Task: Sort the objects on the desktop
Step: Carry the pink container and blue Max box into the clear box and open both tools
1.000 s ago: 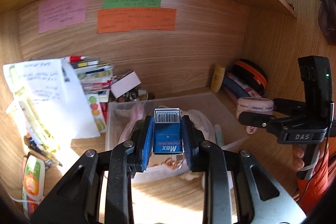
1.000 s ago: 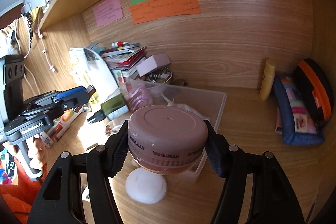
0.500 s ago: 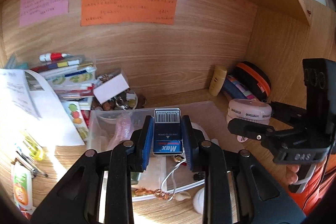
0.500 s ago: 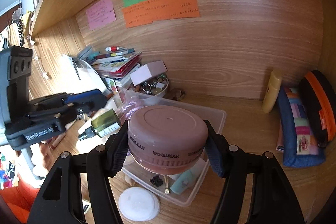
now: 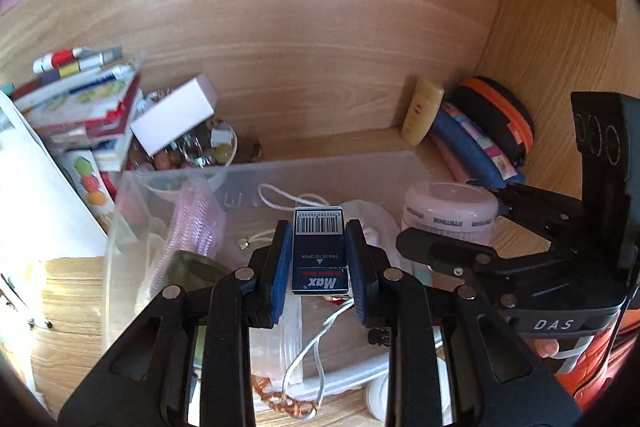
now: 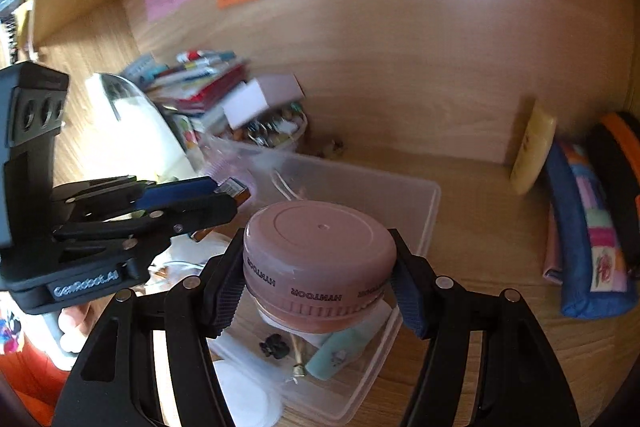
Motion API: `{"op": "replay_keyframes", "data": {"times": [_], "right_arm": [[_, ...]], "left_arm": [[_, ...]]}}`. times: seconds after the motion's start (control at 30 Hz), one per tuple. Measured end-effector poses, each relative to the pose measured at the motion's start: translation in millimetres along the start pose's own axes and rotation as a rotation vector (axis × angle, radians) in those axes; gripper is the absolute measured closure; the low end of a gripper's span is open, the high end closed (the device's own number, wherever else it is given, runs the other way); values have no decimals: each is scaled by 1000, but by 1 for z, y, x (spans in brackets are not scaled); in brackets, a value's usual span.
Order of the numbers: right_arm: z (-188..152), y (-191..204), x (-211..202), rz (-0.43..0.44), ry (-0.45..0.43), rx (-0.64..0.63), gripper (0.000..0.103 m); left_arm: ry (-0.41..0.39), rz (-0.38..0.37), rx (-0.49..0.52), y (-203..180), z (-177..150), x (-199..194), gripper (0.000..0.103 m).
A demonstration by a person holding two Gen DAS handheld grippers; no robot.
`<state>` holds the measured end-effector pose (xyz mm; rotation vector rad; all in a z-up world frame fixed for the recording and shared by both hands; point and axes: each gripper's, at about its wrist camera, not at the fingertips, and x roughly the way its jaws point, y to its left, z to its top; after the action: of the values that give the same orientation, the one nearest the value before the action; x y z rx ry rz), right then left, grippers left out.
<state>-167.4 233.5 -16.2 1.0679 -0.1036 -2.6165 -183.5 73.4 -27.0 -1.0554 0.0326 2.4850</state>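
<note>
Now both tools tilt downward over the clear plastic bin point(image 5: 332, 167) on the table point(image 6: 500, 219). The left hand-held gripper point(image 5: 319, 267) is closed narrow on a small dark blue staple box point(image 5: 319, 255), its blue pads flat against the box's two long sides. The box's long axis runs along the fingers, with the barcode end pointing away from the camera and the "Max" label nearest it. From the right wrist view this gripper point(image 6: 230, 187) comes in from the left, the box's tip just past its fingers, above the bin's left part.

The right hand-held gripper point(image 6: 320, 275) is spread about halfway and clamps a round pink jar point(image 6: 320, 247) by its sides, lid up and level, above the bin's near right part. A person's fingers point(image 5: 546, 349) show under that gripper's handle.

Inside the bin lie a white cord point(image 5: 280, 195), a pink ribbed pouch point(image 5: 196, 223), a pale green item point(image 6: 344, 351) and a small black piece point(image 6: 274, 345). A white round pad point(image 6: 248, 395) sits just outside the bin's near edge.
</note>
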Motion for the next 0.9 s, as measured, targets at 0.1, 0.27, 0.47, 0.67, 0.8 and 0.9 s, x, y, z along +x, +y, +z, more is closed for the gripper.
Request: {"op": "replay_keyframes", "data": {"times": [0.1,0.27,0.47,0.67,0.8,0.9], "right_arm": [[-2,-1,8,-28,12,1,42],[-5,5,17,-78,21,-29,42],[-6,10,20,-108,19,-62,42],[-9,17,24,-137,12,-101,41],[-9,20,22,-153,1,-122,39],[-10,21,19,-155,-12,-131,32]], "left_arm": [[-8,26,9,-1,-1,1,77],[-13,55,24,-3,-3,3,77],[-16,44,22,0,-4,3,77],[-12,53,37,-2,-5,5,76],[-23,54,46,-3,-6,4,64],[-34,62,47,-3,-8,3,57]]}}
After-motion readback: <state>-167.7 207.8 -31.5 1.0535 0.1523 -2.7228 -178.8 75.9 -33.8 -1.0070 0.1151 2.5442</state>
